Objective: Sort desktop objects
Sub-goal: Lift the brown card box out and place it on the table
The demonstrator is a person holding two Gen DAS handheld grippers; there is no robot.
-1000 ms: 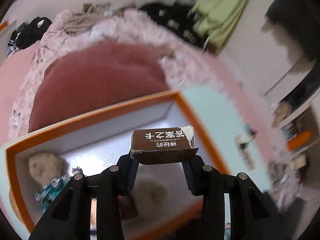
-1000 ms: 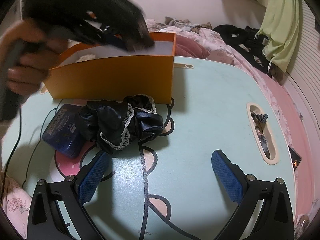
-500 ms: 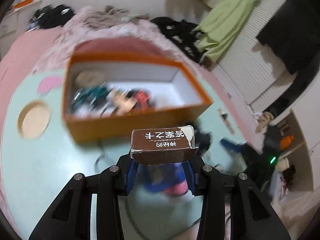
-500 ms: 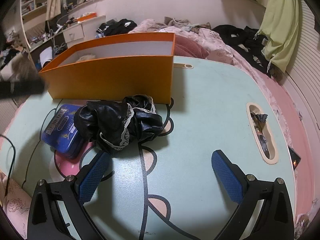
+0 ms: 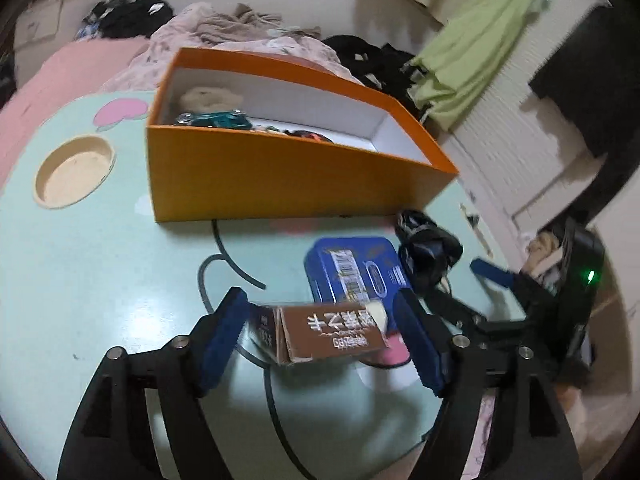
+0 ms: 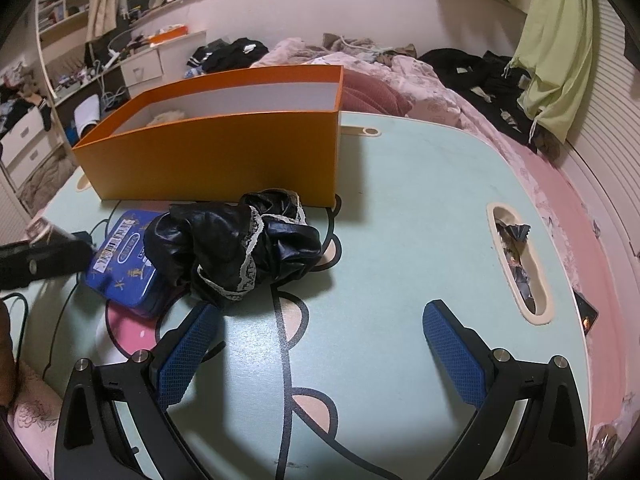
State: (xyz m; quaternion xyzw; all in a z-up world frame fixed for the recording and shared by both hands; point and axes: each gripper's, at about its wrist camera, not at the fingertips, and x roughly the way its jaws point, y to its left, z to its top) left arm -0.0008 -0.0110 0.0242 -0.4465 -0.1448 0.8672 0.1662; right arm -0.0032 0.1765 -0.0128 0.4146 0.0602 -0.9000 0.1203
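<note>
Table now under spread left tongs, brown box loose between.

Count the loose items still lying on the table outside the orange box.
3: a brown carton between the left gripper's open jaws, a blue tin beside it, and a black lace-trimmed cloth overlapping the tin.

Setting: a home bedroom. Evidence: a bed with rumpled pink bedding and scattered black clothes across the upper centre; a green garment hanging at upper right; white drawers and cluttered shelves at upper left; a cartoon-printed low table in the foreground
</note>
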